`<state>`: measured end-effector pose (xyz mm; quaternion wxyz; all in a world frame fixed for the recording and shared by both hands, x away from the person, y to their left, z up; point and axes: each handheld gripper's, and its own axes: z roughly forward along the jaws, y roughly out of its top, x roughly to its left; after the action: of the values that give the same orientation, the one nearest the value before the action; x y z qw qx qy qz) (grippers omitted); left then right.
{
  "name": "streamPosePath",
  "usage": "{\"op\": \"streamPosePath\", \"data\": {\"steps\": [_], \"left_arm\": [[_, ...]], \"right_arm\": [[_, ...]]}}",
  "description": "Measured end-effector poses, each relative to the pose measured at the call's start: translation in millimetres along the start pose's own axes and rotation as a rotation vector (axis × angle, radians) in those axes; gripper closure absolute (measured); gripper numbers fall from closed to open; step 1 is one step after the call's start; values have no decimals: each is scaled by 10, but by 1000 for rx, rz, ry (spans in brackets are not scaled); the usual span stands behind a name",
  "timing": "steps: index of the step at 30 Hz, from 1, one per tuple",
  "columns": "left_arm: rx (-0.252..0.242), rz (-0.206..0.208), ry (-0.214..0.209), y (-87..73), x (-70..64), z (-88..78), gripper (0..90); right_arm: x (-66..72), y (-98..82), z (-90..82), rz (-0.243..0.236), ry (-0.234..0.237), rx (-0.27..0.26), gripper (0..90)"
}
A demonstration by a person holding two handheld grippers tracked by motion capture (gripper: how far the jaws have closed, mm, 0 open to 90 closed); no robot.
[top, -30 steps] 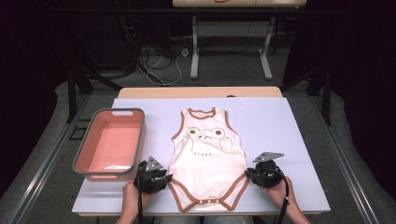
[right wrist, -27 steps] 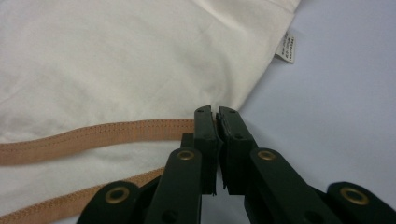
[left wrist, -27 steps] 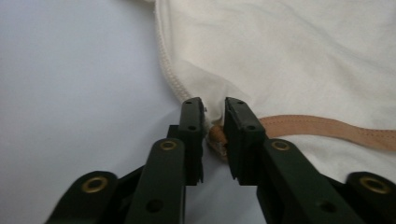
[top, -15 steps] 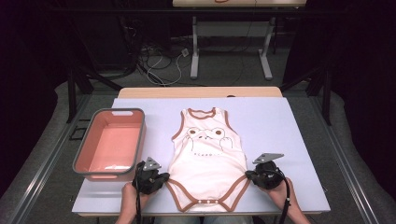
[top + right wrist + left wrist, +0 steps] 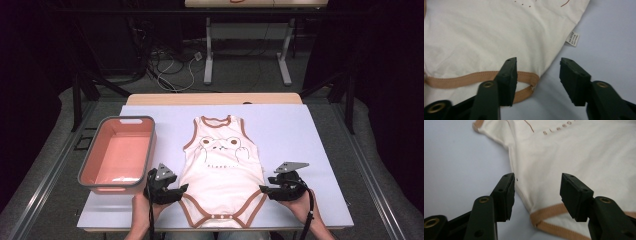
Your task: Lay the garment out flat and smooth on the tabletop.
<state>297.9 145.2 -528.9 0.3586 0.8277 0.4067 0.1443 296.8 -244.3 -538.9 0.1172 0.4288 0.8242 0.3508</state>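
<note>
On table (image 5: pixel 310 150), baby bodysuit (image 5: pixel 222 170) lies flat beside pink bin (image 5: pixel 120 152). Left gripper (image 5: pixel 536 187) and right gripper (image 5: pixel 537 71) just opened, jaws spread at hip corners, nothing pinched. Risk: closing catches top layer only, bunching fabric.

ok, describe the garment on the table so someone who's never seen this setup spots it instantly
On the pale lavender table top, look right of the pink bin, at the middle. There a cream sleeveless baby bodysuit lies flat, neck away from the person, between the left gripper and the right gripper. Its brown trim and printed frog face make it unmistakable.
</note>
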Motion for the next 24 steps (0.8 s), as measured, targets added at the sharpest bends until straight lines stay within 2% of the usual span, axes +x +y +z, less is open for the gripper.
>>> {"op": "streamPosePath", "data": {"steps": [5, 9, 12, 14, 19, 22, 24], "left_arm": [[-29, -22, 33, 173, 57, 111, 444], [-47, -73, 44, 278, 180, 245, 494], [-41, -91, 67, 339, 266, 340, 536], [-42, -115, 73, 348, 312, 418, 561], [-32, -123, 114, 397, 391, 539, 572], [-33, -175, 90, 446, 438, 609, 575], [-24, -166, 102, 487, 459, 669, 579]], "right_arm": [[-39, 7, -18, 14, 16, -45, 351], [-45, 20, 6, 3, 6, -56, 334], [-54, 32, 65, 1, 9, -51, 314], [-59, 45, 104, -21, 7, -49, 310], [-74, 75, 114, -22, -13, -64, 260], [-87, 72, 123, -14, -12, -67, 246], [-79, 72, 124, -10, -12, -63, 248]]}}
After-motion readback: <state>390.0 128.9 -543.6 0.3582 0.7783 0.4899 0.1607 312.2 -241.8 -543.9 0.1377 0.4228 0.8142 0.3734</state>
